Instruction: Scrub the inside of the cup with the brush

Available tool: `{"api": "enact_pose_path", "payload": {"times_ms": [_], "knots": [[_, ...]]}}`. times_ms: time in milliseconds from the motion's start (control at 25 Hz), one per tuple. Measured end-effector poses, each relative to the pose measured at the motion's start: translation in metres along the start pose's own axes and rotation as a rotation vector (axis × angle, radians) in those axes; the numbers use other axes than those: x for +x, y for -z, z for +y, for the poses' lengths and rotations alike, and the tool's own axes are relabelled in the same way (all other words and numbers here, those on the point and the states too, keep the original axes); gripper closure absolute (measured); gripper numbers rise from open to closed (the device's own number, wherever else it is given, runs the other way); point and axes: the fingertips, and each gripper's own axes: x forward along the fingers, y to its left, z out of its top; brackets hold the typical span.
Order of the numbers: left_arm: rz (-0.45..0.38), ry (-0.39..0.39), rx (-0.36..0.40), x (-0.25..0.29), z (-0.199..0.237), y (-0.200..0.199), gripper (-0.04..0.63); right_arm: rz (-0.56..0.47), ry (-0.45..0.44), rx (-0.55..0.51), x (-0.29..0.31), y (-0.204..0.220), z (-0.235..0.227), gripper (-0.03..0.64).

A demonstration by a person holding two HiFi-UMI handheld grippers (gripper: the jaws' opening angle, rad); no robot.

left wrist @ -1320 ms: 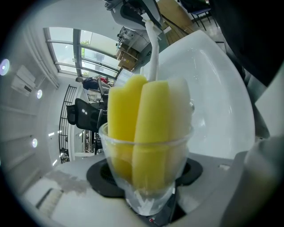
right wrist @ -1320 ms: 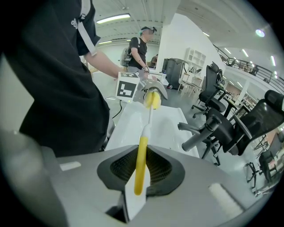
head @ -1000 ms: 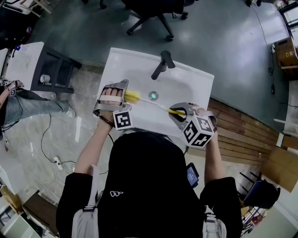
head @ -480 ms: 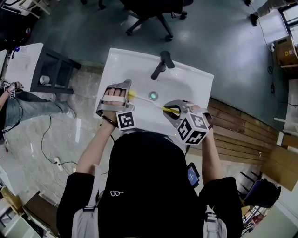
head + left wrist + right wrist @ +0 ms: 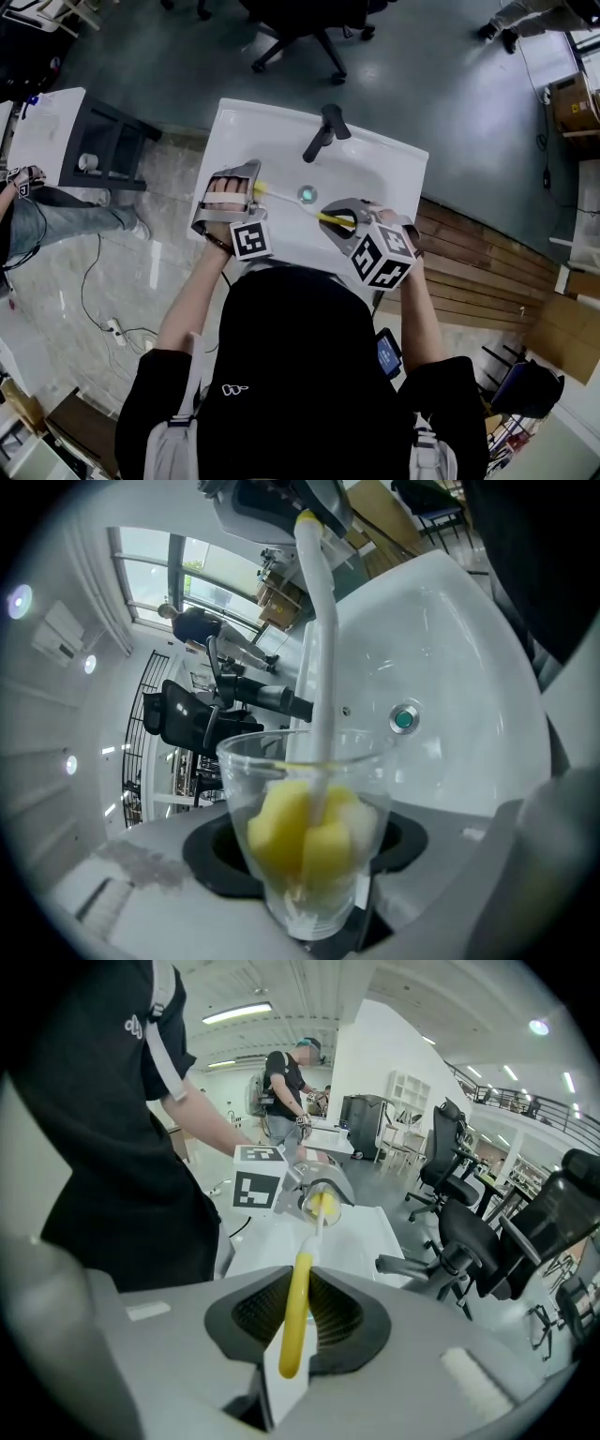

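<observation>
Left gripper (image 5: 314, 928) fingers (image 5: 214, 860) are grasping the cup (image 5: 281, 771), lower centre; right gripper (image 5: 296, 1327) fingers are clenching the brush (image 5: 302, 1283) reaching into it

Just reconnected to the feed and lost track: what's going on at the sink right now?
A person stands at the white sink with a gripper in each hand. The left gripper is shut on a clear plastic cup, held over the basin. The right gripper is shut on the yellow handle of the brush, whose yellow sponge head sits deep inside the cup. Scrubbing looks under way.
</observation>
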Motion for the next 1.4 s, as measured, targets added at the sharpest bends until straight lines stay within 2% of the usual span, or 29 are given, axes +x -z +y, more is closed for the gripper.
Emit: {"api": "enact_pose_path", "payload": {"times_ms": [160, 440, 880, 1400], "knots": [[-0.017, 0.004, -0.058, -0.001, -0.002, 0.002, 0.319, -0.003, 0.010, -0.001, -0.002, -0.004, 0.001, 0.563], [-0.048, -0.028, -0.077, -0.001, -0.002, 0.000, 0.319, -0.020, 0.013, 0.006, -0.007, -0.006, 0.002, 0.563], [-0.058, -0.025, -0.101, -0.003, -0.003, 0.006, 0.319, -0.026, 0.011, 0.007, -0.018, -0.003, 0.007, 0.563], [-0.018, -0.015, -0.140, -0.001, -0.002, 0.035, 0.319, -0.036, 0.029, 0.053, -0.043, 0.019, 0.012, 0.563]]}}
